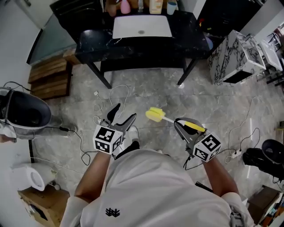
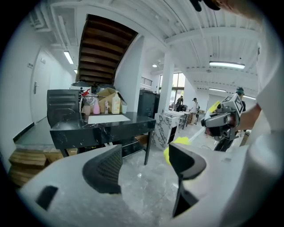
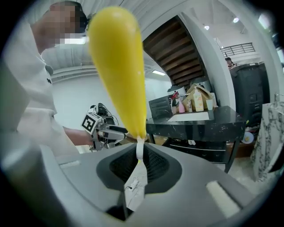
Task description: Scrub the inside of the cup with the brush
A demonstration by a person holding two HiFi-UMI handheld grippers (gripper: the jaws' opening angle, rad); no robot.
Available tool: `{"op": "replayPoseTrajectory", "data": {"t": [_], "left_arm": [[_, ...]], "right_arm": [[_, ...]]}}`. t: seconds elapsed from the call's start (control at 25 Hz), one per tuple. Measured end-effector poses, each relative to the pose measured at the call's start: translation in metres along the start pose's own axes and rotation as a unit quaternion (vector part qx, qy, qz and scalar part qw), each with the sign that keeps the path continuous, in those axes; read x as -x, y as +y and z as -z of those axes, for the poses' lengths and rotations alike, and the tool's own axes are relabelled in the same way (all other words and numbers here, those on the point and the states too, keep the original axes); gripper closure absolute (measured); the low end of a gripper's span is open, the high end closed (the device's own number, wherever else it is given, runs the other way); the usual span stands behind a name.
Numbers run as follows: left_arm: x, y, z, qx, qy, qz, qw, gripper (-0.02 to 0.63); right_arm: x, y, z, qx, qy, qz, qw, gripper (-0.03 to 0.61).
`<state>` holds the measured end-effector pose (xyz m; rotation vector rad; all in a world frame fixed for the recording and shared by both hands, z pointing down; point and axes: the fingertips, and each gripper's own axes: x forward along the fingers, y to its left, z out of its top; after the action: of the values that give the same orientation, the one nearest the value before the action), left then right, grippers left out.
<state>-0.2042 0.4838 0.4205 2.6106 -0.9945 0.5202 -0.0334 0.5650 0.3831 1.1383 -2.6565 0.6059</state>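
Here there are two grippers, one brush and one black counter. The left gripper [image 1: 124, 113] and the right gripper [image 1: 184, 124] are both held out low in front of the person's body. They point forward and a little down, over the grey floor [image 1: 146, 95]. The counter [image 1: 93, 40] is well ahead of them.

The left gripper's fingers are apart, with nothing between them. The right gripper's fingers are clamped on the yellow handle of the brush [image 1: 156, 115]. The brush sticks out to the left, so its yellow sponge end hangs in the air between the two grippers.

The head view shows a white sink [image 1: 142, 26] in the counter and a few bottles [image 1: 155, 5] at its far edge. It also shows thin cables [image 1: 116, 91] on the floor.

The left gripper view shows the right gripper [image 2: 220, 120] from the side and people far off behind it. The right gripper view shows the brush handle [image 3: 120, 66] very close and big, the left gripper [image 3: 116, 130] beyond it, a paper bag [image 3: 200, 97] on the counter, and wooden stairs [image 3: 177, 53] above.
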Motion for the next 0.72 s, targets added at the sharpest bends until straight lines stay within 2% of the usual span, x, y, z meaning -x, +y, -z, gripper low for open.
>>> {"op": "replayPoseTrajectory", "data": {"t": [0.24, 0.36, 0.52, 0.72], "left_arm": [[-0.012, 0.081, -0.028, -0.02, -0.006, 0.009, 0.9997, 0.278], [-0.018, 0.113, -0.034, -0.018, -0.009, 0.009, 0.9997, 0.278], [-0.03, 0.137, -0.042, -0.003, -0.019, 0.003, 0.9998, 0.278], [-0.066, 0.155, -0.054, 0.003, -0.018, -0.003, 0.9998, 0.276]], "right_arm": [[-0.073, -0.004, -0.046, 0.014, -0.006, 0.012, 1.0, 0.531], [-0.099, -0.006, -0.059, 0.023, 0.001, 0.015, 1.0, 0.531], [-0.116, -0.015, -0.078, 0.031, 0.009, 0.011, 0.999, 0.531], [-0.135, -0.055, -0.096, 0.037, -0.002, 0.012, 0.999, 0.531]]}}
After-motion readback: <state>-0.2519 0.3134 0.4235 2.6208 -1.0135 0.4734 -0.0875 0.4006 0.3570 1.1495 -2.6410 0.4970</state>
